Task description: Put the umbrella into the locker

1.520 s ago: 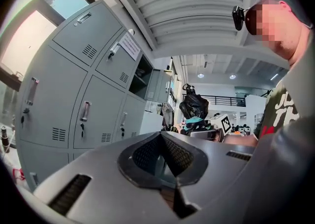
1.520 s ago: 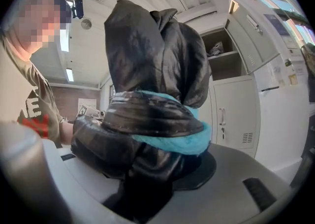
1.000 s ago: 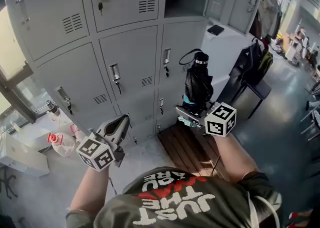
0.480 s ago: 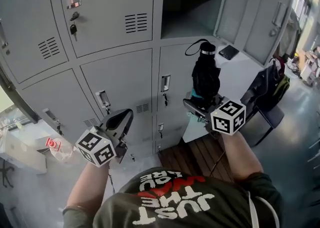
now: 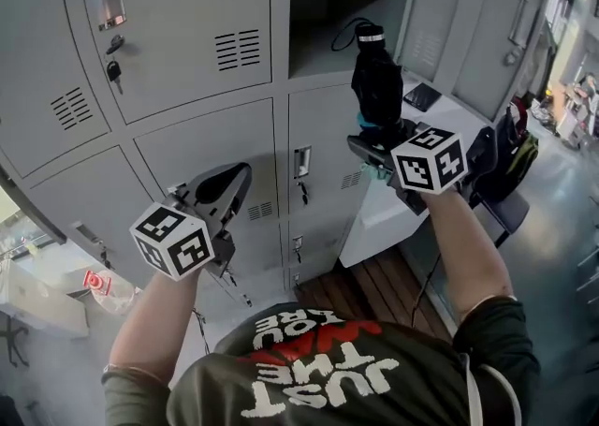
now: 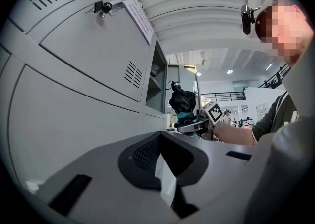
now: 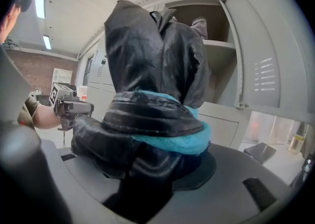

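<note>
Black umbrella (image 5: 377,82) | right hand-held gripper (image 5: 372,140) pinches it upright, likely to clear the open locker (image 5: 328,26) sill | left hand-held gripper (image 5: 240,176) pressed together, empty

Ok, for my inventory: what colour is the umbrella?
The umbrella is black, turquoise strip round it; best in right gripper view.

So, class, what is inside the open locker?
A shelf with a grey item on it; below the shelf, nothing shows. The umbrella hides part of that lower space.
</note>
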`<state>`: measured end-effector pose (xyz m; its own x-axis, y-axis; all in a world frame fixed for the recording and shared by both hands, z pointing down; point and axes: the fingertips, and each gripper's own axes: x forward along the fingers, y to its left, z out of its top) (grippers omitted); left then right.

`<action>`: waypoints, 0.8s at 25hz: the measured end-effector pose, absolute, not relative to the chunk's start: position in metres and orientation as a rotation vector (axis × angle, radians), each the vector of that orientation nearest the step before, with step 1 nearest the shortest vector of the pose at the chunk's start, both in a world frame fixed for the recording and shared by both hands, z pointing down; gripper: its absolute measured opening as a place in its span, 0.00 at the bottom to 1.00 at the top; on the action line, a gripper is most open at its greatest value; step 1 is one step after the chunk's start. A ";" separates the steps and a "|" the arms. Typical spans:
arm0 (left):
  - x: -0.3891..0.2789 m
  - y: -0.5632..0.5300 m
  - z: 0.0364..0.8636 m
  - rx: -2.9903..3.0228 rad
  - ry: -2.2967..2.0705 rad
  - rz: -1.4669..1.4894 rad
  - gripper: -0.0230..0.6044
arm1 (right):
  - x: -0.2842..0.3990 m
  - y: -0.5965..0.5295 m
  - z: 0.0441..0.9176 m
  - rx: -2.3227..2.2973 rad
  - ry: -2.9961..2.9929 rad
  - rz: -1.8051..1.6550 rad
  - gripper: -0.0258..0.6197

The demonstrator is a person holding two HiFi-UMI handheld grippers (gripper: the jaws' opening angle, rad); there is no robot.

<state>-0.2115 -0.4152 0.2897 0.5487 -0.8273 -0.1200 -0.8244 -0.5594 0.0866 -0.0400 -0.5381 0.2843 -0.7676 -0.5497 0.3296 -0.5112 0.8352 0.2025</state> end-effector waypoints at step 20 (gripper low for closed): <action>-0.217 -0.434 0.265 2.845 -1.296 -0.211 0.04 | -0.011 -0.622 0.203 0.967 -1.952 -0.390 0.41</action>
